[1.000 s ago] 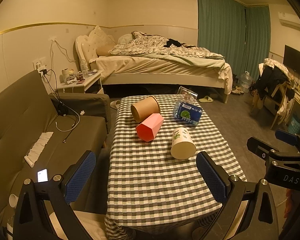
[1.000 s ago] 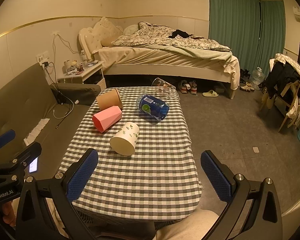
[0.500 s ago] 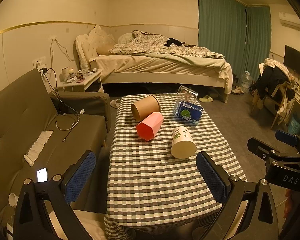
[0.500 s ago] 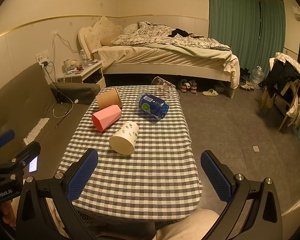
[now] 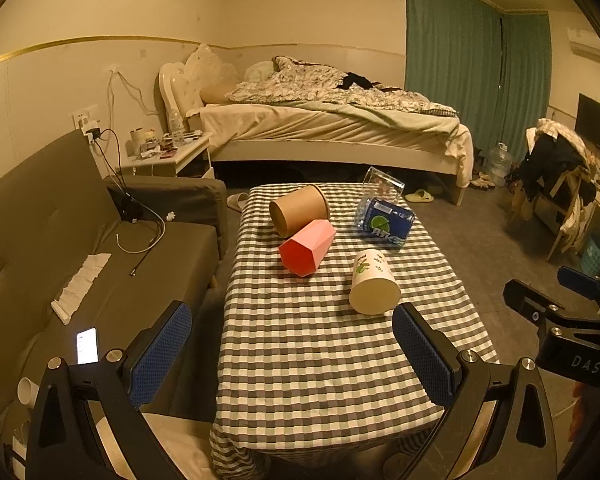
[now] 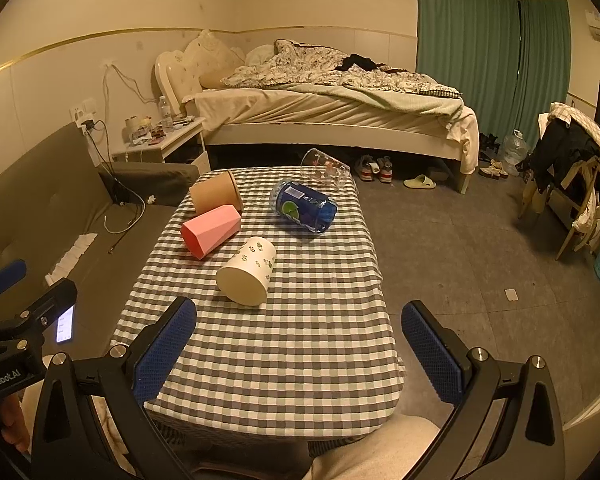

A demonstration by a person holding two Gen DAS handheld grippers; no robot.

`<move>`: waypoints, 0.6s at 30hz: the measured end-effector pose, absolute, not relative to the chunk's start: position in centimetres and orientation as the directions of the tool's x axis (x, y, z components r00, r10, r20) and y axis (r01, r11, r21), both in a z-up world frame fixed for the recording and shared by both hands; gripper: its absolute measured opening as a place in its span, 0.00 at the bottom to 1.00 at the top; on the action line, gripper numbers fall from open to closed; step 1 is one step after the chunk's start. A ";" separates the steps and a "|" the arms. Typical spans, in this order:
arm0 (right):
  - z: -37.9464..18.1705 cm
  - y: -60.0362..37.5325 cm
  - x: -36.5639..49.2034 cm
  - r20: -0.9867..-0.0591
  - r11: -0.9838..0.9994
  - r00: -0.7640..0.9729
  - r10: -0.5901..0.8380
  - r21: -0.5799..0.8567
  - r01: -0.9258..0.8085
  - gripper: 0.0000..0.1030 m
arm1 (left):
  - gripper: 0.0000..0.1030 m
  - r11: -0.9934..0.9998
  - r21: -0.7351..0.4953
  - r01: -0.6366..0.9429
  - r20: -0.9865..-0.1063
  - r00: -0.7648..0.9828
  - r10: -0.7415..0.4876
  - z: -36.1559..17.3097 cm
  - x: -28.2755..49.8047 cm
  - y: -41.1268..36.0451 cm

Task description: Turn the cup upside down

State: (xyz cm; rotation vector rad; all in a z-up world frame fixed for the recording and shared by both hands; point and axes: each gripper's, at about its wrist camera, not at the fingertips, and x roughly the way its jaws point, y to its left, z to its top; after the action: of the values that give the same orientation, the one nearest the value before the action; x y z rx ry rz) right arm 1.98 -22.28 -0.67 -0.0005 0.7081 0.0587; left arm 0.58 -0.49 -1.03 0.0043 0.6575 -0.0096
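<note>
Five cups lie on their sides on the table [image 5: 340, 376] with the grey-and-white checked cloth, and the nearest to both tools is the white paper cup with green leaf prints [image 5: 374, 282] [image 6: 247, 270], which I take to be the one to flip first, though the task does not say which. It lies about midway along the table, a little towards the right edge, its long axis running roughly from the far edge to the near edge with the open mouth facing the near edge and the closed base pointing away. The left tool [image 5: 292, 354] hangs above the near edge, its blue-padded jaws spread wide and holding nothing; the cup sits ahead of it and close to the line of its right finger. The right tool [image 6: 298, 350] is likewise wide open and empty, and the cup lies ahead and towards its left finger. Neither is clearly nearer. Behind the white cup lie a pink faceted plastic cup [image 5: 307, 247], a brown paper cup [image 5: 299, 216], a blue clear-walled cup [image 5: 385, 222] and a clear glass [image 5: 382, 185] at the far edge.
</note>
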 end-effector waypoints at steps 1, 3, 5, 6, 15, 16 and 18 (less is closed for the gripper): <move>-0.6 -22.4 2.0 -0.650 0.998 0.758 0.056 0.022 -0.054 1.00 | 1.00 1.000 0.000 0.007 -0.614 0.789 -0.005 -1.1 0.6 -0.5; -0.6 -22.5 2.1 -0.650 0.998 0.758 0.060 0.031 -0.053 1.00 | 1.00 1.000 0.000 0.000 -0.619 0.786 0.000 -1.1 0.8 -0.4; -0.7 -22.6 2.2 -0.652 0.998 0.756 0.059 0.033 -0.050 1.00 | 1.00 1.000 0.000 -0.003 -0.621 0.784 0.003 -1.2 0.8 -0.4; -0.6 -22.7 2.2 -0.654 0.998 0.754 0.060 0.034 -0.050 1.00 | 1.00 1.000 0.002 -0.007 -0.622 0.783 0.006 -1.2 0.8 -0.4; -1.0 -23.1 3.0 -0.661 0.997 0.746 0.072 0.057 -0.046 1.00 | 1.00 1.000 0.008 0.007 -0.642 0.767 0.000 -1.5 1.9 -0.6; -1.1 -23.1 3.3 -0.664 0.997 0.744 0.071 0.056 -0.045 1.00 | 1.00 1.000 0.005 0.016 -0.642 0.766 -0.009 -1.5 2.1 -0.6; -1.3 -23.1 3.7 -0.668 0.997 0.741 0.071 0.056 -0.045 1.00 | 1.00 1.000 0.002 0.028 -0.643 0.766 -0.020 -1.6 2.6 -0.6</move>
State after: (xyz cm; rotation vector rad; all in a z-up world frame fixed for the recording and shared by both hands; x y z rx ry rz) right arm 3.69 -23.12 -1.33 0.0369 0.7340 0.0633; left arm 2.58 -0.64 -1.59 0.0121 0.6983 -0.0259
